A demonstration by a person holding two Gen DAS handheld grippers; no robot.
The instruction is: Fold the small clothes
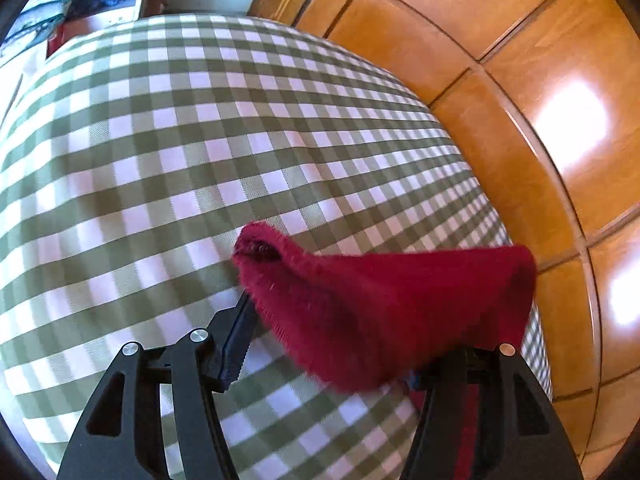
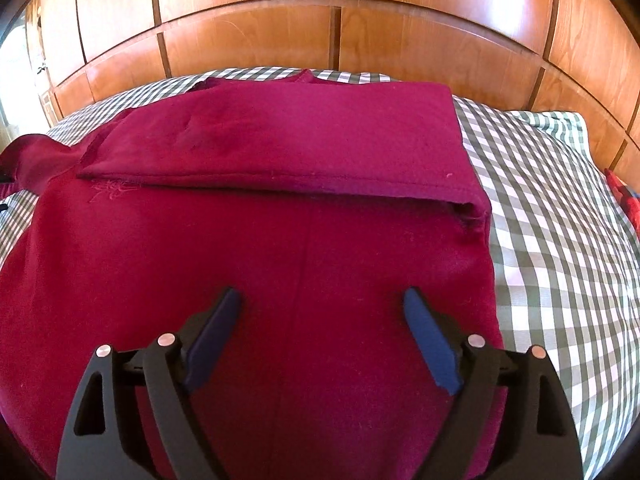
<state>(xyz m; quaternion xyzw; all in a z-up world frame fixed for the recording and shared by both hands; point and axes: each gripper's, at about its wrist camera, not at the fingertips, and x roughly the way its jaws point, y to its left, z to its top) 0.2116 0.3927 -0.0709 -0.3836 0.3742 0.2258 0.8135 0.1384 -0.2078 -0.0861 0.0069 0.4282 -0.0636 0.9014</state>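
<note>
A dark red sweater (image 2: 280, 240) lies flat on the green-and-white checked bedspread (image 2: 560, 260). One sleeve (image 2: 280, 136) is folded across its upper part. My right gripper (image 2: 322, 294) hangs just over the sweater's body, open, with nothing between its blue pads. At the far left of the right wrist view the other sleeve (image 2: 28, 156) is lifted off the bed. In the left wrist view that sleeve's cuff end (image 1: 380, 300) drapes over my left gripper (image 1: 324, 308) and hides its right finger. The left finger (image 1: 236, 340) stands clear of the cloth, so the jaws are apart.
Glossy wooden wardrobe panels (image 2: 320, 32) run along the far side of the bed. A checked pillow (image 2: 560, 140) lies at the right, with a red patterned item (image 2: 624, 196) at its edge. Cluttered furniture (image 1: 100, 4) stands beyond the bed in the left wrist view.
</note>
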